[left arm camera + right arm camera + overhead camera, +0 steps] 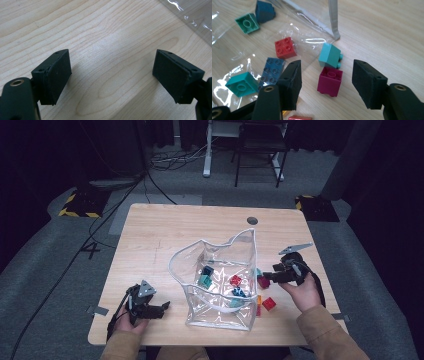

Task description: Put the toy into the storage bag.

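A clear plastic bag point(220, 265) stands open in the middle of the wooden table point(165, 235). Several toy bricks lie inside it, among them a red one point(285, 47), a blue one point(270, 70) and a teal one point(240, 83). Just outside its right side lie a magenta brick point(330, 81) and a light teal brick point(330, 55). My right gripper point(326, 73) is open, its jaws either side of the magenta brick without touching it. My left gripper point(111, 67) is open over bare wood at the front left point(164, 308), with nothing between its jaws.
Another red brick point(269, 303) and an orange one point(259, 299) lie by the bag's front right corner. The bag's corner point(192, 15) shows at the top right of the left gripper view. A round hole point(252, 220) sits near the table's far edge.
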`<state>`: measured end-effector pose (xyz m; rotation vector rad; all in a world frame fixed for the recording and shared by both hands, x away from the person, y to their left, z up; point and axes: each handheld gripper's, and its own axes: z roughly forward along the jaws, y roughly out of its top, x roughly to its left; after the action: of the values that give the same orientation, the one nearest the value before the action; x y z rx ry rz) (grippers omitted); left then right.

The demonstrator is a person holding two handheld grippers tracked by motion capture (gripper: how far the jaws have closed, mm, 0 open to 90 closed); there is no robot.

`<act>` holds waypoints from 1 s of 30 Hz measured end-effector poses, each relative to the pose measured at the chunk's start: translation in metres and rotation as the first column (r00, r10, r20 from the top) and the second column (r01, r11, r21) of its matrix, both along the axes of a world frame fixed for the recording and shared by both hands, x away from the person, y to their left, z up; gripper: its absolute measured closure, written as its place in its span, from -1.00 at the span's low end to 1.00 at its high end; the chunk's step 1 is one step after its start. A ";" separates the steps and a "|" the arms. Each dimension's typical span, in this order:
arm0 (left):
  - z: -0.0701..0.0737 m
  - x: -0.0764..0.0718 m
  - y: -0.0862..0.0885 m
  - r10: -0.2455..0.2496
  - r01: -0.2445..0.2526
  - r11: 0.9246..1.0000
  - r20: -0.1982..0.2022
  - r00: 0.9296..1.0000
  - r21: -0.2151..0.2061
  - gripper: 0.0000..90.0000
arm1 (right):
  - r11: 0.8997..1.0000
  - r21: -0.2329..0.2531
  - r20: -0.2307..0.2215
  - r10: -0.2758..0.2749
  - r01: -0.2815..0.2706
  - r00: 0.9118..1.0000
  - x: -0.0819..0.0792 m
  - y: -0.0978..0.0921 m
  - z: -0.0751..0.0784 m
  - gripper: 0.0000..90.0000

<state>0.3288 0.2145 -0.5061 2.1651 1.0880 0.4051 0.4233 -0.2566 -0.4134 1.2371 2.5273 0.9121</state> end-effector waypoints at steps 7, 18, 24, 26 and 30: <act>0.000 0.000 0.000 0.000 0.000 1.000 0.000 1.000 0.000 -0.65 | 0.999 -0.034 -0.041 0.001 -0.002 0.999 0.004 0.006 -0.019 -0.05; 0.000 0.000 0.000 0.000 0.000 1.000 0.000 1.000 0.000 -0.65 | 0.998 -0.062 -0.091 -0.011 0.005 0.996 0.010 0.012 -0.043 0.03; 0.000 0.000 0.000 0.000 0.000 1.000 0.000 1.000 0.000 -0.65 | 0.996 -0.089 -0.093 -0.017 0.009 0.995 0.011 0.012 -0.051 0.27; 0.000 0.000 0.000 0.000 0.000 1.000 0.000 1.000 0.000 -0.65 | 0.996 -0.093 -0.083 -0.018 0.010 0.996 0.010 0.012 -0.050 0.29; 0.000 0.000 0.000 0.000 0.000 1.000 0.000 1.000 0.000 -0.65 | 0.996 -0.090 -0.079 -0.014 0.007 0.997 0.008 0.010 -0.046 0.30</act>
<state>0.3288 0.2145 -0.5061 2.1650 1.0882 0.4053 0.4309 -0.2466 -0.4597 1.2832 2.5891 0.7518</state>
